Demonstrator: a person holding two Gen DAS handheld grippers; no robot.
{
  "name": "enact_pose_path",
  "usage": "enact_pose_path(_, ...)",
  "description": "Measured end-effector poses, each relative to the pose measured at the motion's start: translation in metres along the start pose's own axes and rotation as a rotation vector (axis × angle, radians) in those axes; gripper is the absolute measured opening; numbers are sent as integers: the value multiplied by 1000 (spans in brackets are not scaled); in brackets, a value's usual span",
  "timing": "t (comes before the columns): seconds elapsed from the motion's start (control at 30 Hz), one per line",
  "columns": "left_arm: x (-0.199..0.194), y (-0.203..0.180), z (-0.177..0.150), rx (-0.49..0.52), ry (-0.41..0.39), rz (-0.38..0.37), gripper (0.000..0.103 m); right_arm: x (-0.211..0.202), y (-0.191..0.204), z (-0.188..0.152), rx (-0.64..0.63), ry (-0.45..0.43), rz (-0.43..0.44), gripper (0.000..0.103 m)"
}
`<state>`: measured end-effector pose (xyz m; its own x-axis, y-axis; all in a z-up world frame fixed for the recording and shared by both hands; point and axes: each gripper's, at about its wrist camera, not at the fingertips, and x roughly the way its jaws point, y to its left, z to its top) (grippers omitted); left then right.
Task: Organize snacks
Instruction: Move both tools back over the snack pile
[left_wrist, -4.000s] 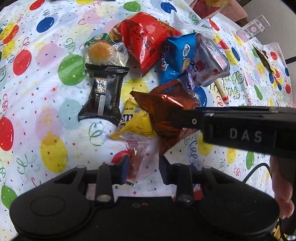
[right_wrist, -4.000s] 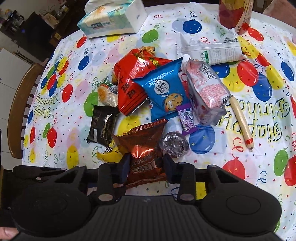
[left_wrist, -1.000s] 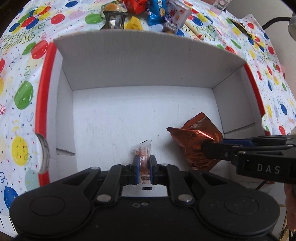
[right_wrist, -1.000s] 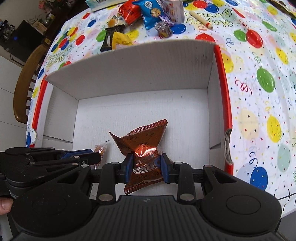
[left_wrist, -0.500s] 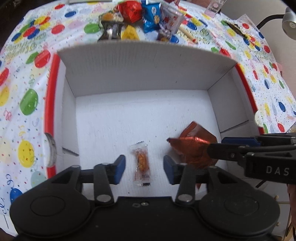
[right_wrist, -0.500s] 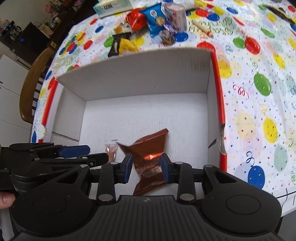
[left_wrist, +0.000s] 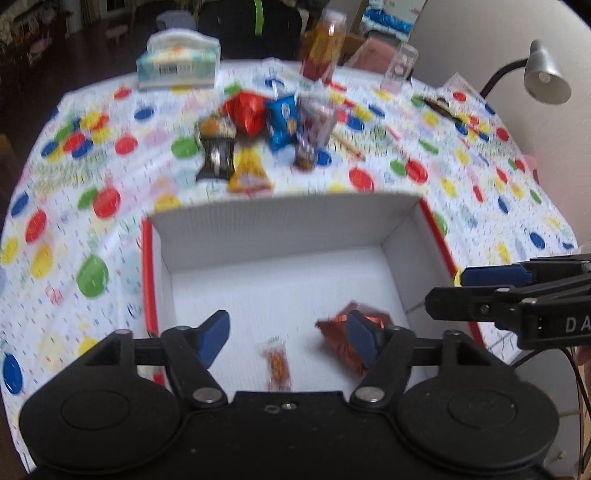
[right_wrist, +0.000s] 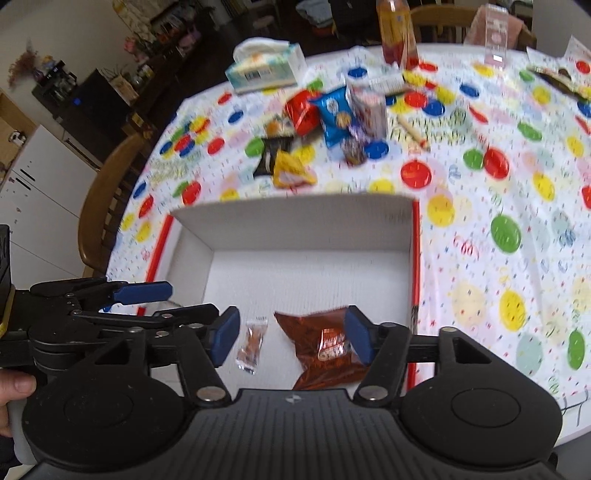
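White cardboard box (right_wrist: 295, 221) holds copper snack bag (right_wrist: 325, 347) and small candy packet (right_wrist: 253, 343) — both hand-held grippers, left (left_wrist: 286, 338) and right (right_wrist: 291, 334), spread wide, empty.

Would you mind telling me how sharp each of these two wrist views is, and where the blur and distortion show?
Left wrist view: the left gripper is crisp, but the snack pile and tablecloth are smeared by motion blur; fisheye bends the table edge. Right wrist view: slightly sharper, the brown snack bag and small clear packet readable in the white box, blur growing toward the edges.
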<state>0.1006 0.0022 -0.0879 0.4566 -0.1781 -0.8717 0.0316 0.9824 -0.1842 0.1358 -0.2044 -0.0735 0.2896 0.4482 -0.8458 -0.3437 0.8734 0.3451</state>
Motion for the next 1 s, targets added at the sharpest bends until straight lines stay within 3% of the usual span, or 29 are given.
enact_pose_path(0.23, -18, -4, 25, 28, -82, 35, 83, -18, -3, 27, -42, -58, -31, 76)
enact_pose_path(0.6, -19, 3, 78, 20, -172, 102, 102, -25, -21, 91, -83, -116, -70, 78)
enact_pose_path(1.0, 23, 19, 144, 1, -193, 207, 103, 18, -56, 180, -94, -79, -82, 78)
